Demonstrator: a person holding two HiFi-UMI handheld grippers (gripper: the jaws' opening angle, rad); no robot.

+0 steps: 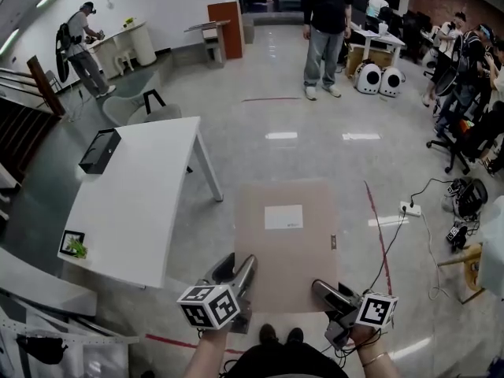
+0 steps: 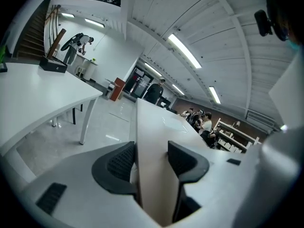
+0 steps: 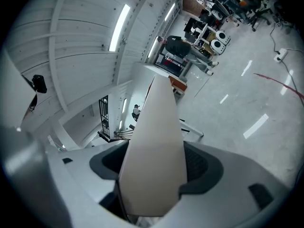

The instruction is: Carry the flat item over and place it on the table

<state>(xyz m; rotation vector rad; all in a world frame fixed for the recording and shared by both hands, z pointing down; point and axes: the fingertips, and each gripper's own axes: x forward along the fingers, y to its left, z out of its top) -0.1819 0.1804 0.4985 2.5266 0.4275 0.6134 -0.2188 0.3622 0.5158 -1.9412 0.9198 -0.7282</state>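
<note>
A flat brown cardboard sheet (image 1: 283, 242) with a white label hangs level over the floor in front of me, held by its near edge. My left gripper (image 1: 240, 280) is shut on its near left corner, and my right gripper (image 1: 327, 294) is shut on its near right corner. In the left gripper view the cardboard sheet (image 2: 152, 141) runs edge-on between the pads of the left gripper (image 2: 152, 163). The right gripper view shows the cardboard sheet (image 3: 156, 146) clamped in the right gripper (image 3: 156, 167). The white table (image 1: 142, 203) stands to the left of the sheet.
On the table lie a black box (image 1: 100, 150) and a small framed plant (image 1: 73, 244). A chair (image 1: 138, 105) stands behind it. A person (image 1: 327, 30) stands ahead; other people sit at the right. A power strip (image 1: 409, 209) with cables lies on the floor.
</note>
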